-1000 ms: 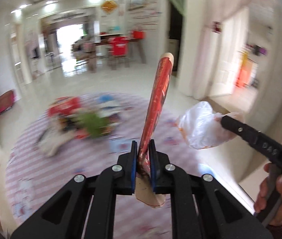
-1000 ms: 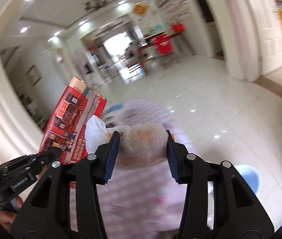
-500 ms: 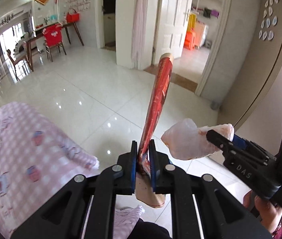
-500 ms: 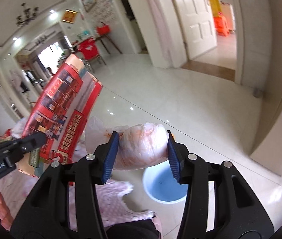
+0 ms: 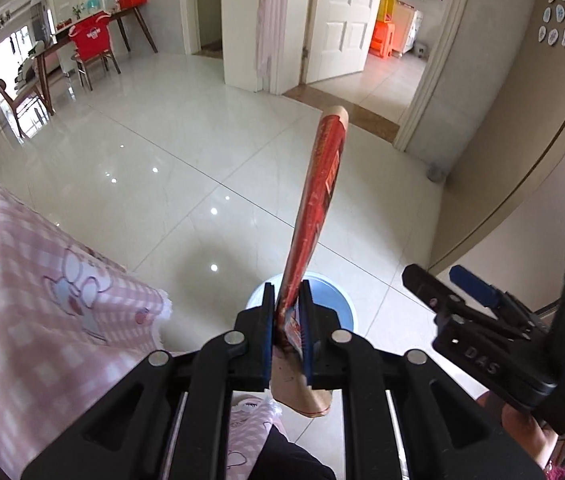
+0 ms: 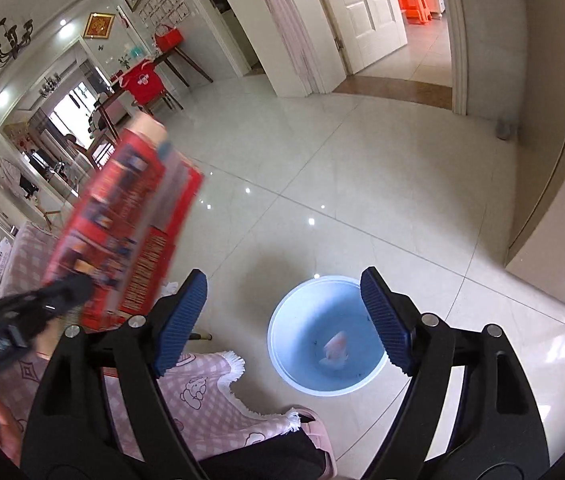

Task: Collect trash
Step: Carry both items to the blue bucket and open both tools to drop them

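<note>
The right tongs (image 6: 284, 322) stand wide apart with nothing between the pads; their jaws have just been opening, and the crumpled plastic bag (image 6: 334, 348) they carried now lies inside the blue bin (image 6: 282, 354) on the floor. The left tongs (image 5: 287, 330) are clenched on the flattened red carton (image 5: 318, 208), gripped near its lower end, with most of its length standing up and forward past the fingertips.

Risks from this position:
- The carton is long and held near one end. In the left wrist view only part of the bin rim shows behind the fingertips, so a release here may send the carton against the rim or onto the tiled floor (image 5: 186, 152) rather than inside.
- The carton may lodge across the bin mouth or tip the light bin, judging by its length against the opening.
- The two tongs work near each other above the bin; a careless swing could knock them together.
- The fringed edge of the pink checked cloth (image 6: 202, 396) hangs just beside the bin and could snag a finger.

The floor is glossy pale tile with reflections. The room is an open living area, with a white door (image 5: 346, 20) ajar and a dining table with a red-covered chair (image 5: 92, 40) well away
</note>
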A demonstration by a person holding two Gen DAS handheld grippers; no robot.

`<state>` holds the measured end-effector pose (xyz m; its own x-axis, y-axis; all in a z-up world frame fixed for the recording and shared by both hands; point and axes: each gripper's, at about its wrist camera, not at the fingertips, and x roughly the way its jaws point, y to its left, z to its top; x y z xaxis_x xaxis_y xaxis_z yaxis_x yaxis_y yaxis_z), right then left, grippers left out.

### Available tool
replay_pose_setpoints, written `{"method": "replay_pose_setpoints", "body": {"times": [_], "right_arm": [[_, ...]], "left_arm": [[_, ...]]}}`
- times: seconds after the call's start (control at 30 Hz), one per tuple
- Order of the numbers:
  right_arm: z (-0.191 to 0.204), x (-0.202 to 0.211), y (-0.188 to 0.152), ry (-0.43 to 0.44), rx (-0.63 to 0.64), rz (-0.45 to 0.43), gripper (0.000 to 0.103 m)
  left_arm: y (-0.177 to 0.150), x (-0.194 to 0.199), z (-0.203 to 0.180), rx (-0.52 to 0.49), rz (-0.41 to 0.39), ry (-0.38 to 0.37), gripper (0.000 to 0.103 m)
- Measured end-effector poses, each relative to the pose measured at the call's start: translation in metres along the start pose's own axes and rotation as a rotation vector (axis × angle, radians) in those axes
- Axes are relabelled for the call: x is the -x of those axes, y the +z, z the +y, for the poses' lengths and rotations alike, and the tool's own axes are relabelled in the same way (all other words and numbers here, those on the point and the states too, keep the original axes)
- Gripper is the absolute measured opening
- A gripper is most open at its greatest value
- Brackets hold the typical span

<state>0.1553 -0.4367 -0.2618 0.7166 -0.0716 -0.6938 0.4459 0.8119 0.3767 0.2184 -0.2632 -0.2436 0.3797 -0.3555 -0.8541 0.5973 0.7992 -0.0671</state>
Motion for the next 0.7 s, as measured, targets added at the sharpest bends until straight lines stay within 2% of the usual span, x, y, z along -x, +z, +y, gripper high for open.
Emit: {"method": "replay_pose_setpoints", "body": {"times": [0.3,0.5,0.53,0.6,0.63,0.67,0.7], "right_arm": [[-0.005,0.036,0.005,0.002,-0.019,-0.124,0.078],[-0.013,0.053,0.006,0.008,-0.054,-0.202,0.079],[-0.013,0.055,0.006,0.008,-0.059,-0.213,0.079],[-0.016,0.061,0.003,0.010,-0.073,-0.238,0.079],[-0.017,0.064,0.004,0.012,-0.081,-0.252,0.079],[-0.019,0.065,0.005,0.012,-0.084,-0.258,0.079],[-0.019,0.066,0.006,0.013,-0.085,-0.262,0.079]], "left_arm": [[-0.008,-0.016,-0.011,-0.008,0.037,-0.046,0.012],[-0.001,-0.014,-0.020,-0.025,0.018,-0.073,0.013],[0.001,-0.016,-0.022,-0.024,0.014,-0.078,0.016],[0.006,-0.017,-0.025,-0.023,0.000,-0.091,0.037],[0.008,-0.017,-0.025,-0.018,-0.011,-0.079,0.069],[0.008,-0.017,-0.024,-0.013,-0.024,-0.062,0.080],[0.007,-0.015,-0.023,-0.009,-0.037,-0.053,0.080]]}}
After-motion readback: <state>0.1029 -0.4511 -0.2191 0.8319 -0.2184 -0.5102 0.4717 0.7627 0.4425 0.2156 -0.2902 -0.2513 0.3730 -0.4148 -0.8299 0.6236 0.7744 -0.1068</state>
